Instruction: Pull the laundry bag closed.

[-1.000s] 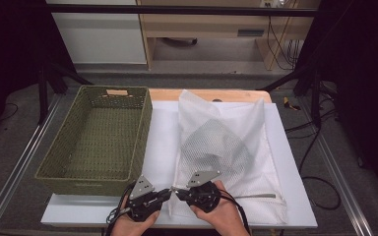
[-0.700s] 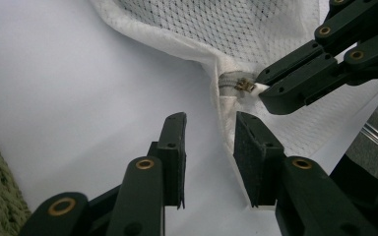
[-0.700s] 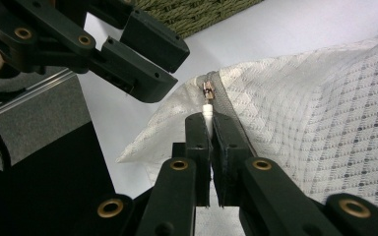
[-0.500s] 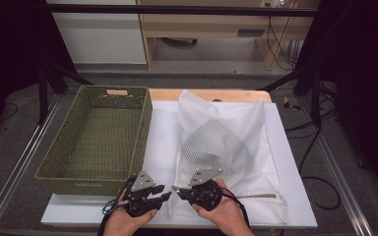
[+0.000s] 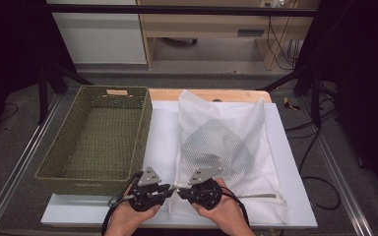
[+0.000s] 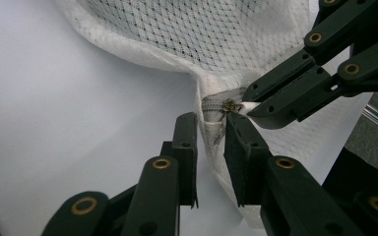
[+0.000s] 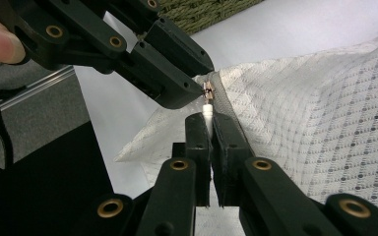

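A white mesh bag (image 5: 226,142) lies flat on the white table cover, with a grey item inside it. Both grippers meet at its near left corner. My right gripper (image 7: 209,120) is shut on the zipper's white pull tab (image 7: 207,110), just below the brass slider (image 7: 207,91). My left gripper (image 6: 210,123) has just been closing, and its pads now pinch the bag's corner fabric (image 6: 211,137) beside the slider (image 6: 231,105). In the high view the left gripper (image 5: 172,191) and right gripper (image 5: 181,191) stand tip to tip.
A green woven basket (image 5: 98,137) stands empty at the left, close to the bag. The white cover (image 5: 162,132) shows bare between basket and bag. The table's front edge runs just under both hands. Metal rails flank the table.
The left hand has shifted slightly at the bag's corner. The right hand and the bag have stayed where they were.
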Demonstrator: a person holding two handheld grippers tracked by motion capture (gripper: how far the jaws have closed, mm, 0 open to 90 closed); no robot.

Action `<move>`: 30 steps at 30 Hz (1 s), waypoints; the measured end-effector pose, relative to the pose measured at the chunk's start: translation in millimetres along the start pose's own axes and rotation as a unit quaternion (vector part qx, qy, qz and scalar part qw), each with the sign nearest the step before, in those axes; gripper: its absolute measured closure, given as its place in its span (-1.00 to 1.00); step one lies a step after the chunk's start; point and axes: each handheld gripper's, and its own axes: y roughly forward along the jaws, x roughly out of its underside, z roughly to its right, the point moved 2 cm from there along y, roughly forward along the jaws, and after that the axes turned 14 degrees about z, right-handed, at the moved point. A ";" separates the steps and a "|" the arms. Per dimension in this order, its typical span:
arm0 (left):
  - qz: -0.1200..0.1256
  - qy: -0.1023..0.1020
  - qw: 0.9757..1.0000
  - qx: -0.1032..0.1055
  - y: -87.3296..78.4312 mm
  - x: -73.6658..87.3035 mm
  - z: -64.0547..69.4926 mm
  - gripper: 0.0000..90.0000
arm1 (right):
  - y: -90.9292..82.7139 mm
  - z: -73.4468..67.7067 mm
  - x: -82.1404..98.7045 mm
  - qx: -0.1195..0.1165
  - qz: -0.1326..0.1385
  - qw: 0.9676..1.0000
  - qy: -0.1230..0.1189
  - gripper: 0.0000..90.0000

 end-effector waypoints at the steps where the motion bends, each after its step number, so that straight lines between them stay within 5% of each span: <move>1: -0.001 0.002 1.000 0.003 0.3 0.2 -0.3 0.69 | -0.1 0.2 0.1 0.000 -0.001 1.000 0.003 0.93; 13: -0.008 0.012 1.000 0.010 6.3 0.5 -2.5 0.81 | 0.2 1.7 -1.2 -0.002 0.002 1.000 0.003 0.93; 30: 0.028 -0.013 1.000 -0.003 -0.1 -1.3 1.0 0.98 | -1.6 6.0 -4.5 0.011 -0.003 1.000 0.015 0.93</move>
